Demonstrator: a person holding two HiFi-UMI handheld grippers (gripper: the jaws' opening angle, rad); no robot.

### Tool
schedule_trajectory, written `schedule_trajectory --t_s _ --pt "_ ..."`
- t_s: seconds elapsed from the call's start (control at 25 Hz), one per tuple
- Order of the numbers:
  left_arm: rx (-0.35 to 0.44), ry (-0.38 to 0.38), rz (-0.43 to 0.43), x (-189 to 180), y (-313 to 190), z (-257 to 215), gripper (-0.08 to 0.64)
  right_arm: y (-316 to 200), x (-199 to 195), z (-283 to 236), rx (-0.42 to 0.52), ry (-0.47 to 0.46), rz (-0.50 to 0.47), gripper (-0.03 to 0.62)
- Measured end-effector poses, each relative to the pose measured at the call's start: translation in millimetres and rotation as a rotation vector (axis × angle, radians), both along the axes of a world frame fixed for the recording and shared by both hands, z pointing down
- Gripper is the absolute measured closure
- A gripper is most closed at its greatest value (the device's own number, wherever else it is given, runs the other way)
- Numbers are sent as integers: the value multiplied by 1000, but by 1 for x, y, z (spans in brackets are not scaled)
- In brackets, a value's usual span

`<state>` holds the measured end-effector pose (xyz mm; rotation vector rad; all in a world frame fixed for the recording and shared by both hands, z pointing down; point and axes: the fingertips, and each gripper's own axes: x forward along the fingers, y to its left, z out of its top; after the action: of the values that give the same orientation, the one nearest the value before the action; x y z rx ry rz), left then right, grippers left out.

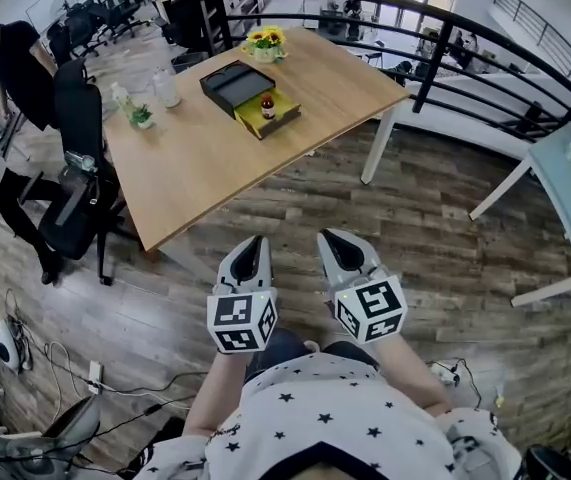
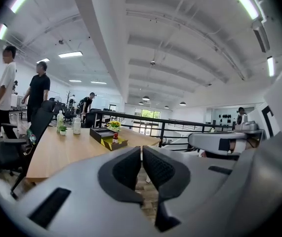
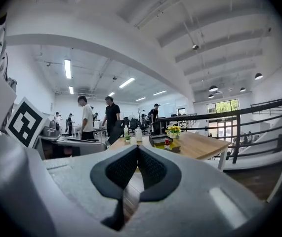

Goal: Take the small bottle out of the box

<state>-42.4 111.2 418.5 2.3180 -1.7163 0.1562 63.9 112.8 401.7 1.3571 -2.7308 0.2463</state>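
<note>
Small brown red-capped bottle is shown upright in the yellow tray of the black rectangular box, on the far half of the light wooden table. Grey left gripper and right gripper are held clenched, empty, well short of the near edge. Jaws should be parted before approach, the bottle's body clasped, then lifted straight upward.

Dark wood-plank floor fills the head view. A pale wooden table on white legs stands at 12 o'clock, with a black office chair at 10. A curved black railing runs from 12 to 2. A light-blue table sits at 3 and cables lie at 8. The white ceiling carries strip lights
</note>
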Motion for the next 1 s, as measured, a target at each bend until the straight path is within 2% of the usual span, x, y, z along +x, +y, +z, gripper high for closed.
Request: schedule_trajectory --t_s 0.28,0.44,0.64,1.0 --pt "-5 13 12 1 4 6 545 1 0 7 -12 -16 -11 557" --pt "-10 15 15 5 7 5 492 3 2 9 -37 -28 -30 491" --pt "-5 17 11 4 0 4 485 -3 1 6 -49 -64 -54 422" --pt "-8 25 -13 -5 -30 9 485 -37 -4 13 -56 -58 -61 403"
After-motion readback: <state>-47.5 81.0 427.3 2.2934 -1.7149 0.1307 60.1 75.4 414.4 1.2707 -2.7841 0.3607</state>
